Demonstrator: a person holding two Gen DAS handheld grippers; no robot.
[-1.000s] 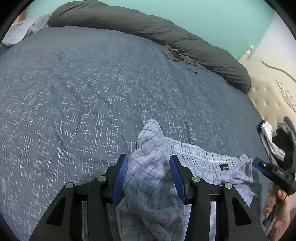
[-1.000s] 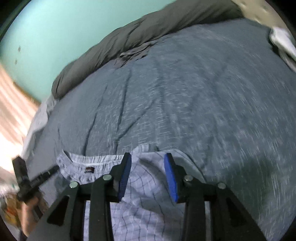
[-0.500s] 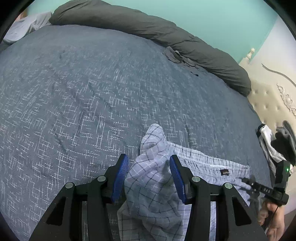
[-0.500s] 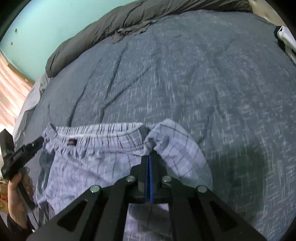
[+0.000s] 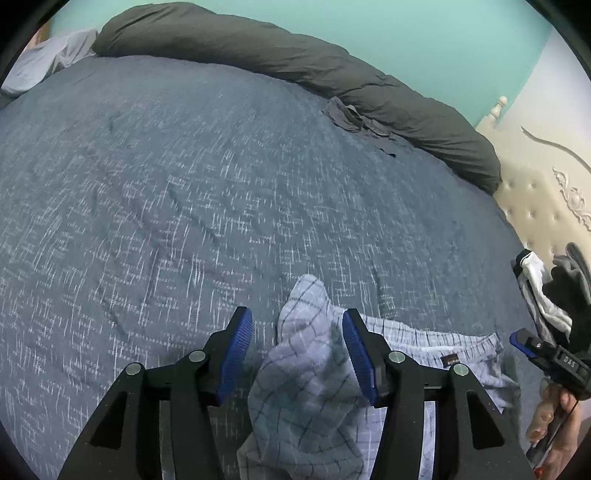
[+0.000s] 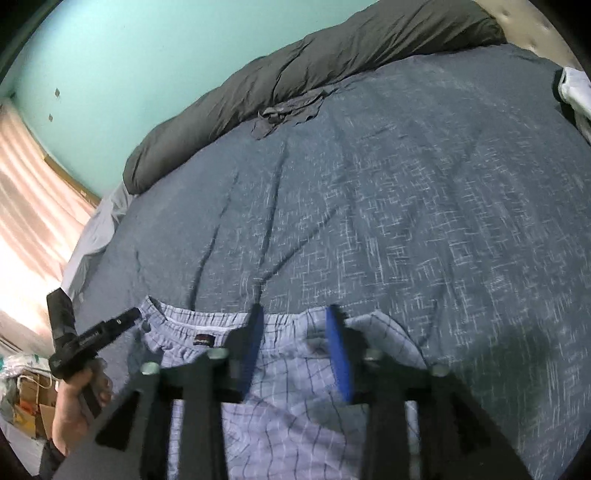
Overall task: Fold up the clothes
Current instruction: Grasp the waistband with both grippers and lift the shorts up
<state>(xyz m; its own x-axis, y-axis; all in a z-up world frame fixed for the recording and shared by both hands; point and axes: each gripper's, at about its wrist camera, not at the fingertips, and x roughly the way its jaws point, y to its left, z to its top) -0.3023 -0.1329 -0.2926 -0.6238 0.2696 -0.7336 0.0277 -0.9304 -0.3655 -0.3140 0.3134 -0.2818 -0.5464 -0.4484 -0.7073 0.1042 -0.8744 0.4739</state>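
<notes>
Lying on the blue-grey speckled bedspread [image 5: 184, 206], a pair of pale checked boxer shorts [image 5: 306, 387] sits at the near edge of the bed, waistband stretched sideways with a small dark label [image 5: 450, 360] stitched on it.

From the left wrist camera, the left gripper [image 5: 297, 354] hangs over the bunched left end of the shorts. Its blue-padded fingers [image 5: 236, 354] stand apart; a raised fold of checked cloth stands between them, brushing the right pad while the left pad is clear of it, so nothing is clamped. The jaws have just been opening a little. Farther right, the waistband runs toward the other tool, whose blue tip and holding hand [image 5: 554, 432] show at the frame's edge. A heap of black and white clothes [image 5: 546, 291] lies beyond it by the cream tufted headboard [image 5: 532, 210]. A dark grey duvet roll [image 5: 295, 62] lies along the far side against the teal wall [image 5: 406, 33], with a small crumpled grey garment [image 5: 354, 118] just before it.

From the right wrist camera, a hand [image 6: 74, 406] at far left grips the left tool beside the waistband's end. The right gripper [image 6: 295, 350], blurred, has its fingers [image 6: 340, 354] parted above the waistband, free of the cloth; its jaws have just been opening.
</notes>
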